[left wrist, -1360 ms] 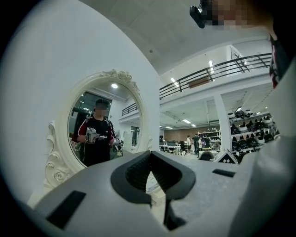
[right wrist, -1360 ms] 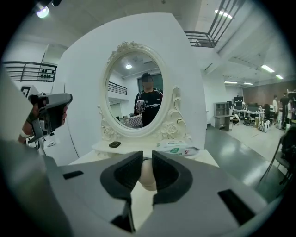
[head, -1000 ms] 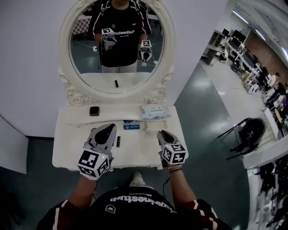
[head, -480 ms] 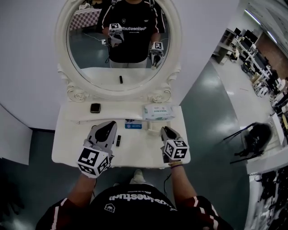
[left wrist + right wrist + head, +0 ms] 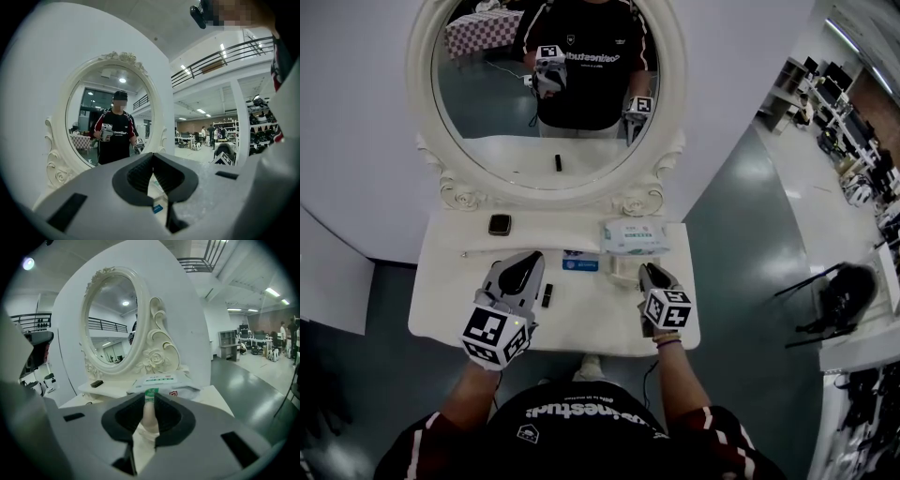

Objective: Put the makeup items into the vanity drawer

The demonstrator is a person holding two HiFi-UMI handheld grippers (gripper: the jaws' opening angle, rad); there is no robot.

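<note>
Meanwhile, the right gripper has sunk a little over the near right of the white tabletop. This shows best in the mirror, where its reflection now hangs well below the left one's. Its jaws are partly closed on a pale tube whose green label pokes out just past the pads. The left gripper has drifted only slightly, over the near left of the top, with its jaws shut tip to tip on nothing. Everything else lies as it did: a small black tube just right of the left gripper, a thin stick and a dark compact farther back on the left, a blue card in the middle, a wipes pack at the far right, and a pale block just left of the right gripper. No view shows the drawer, since its front is hidden under the near edge. I judge that one item is in hand and the others are still out on top. The drawer probably has to be pulled open first, likely by the free left gripper.
</note>
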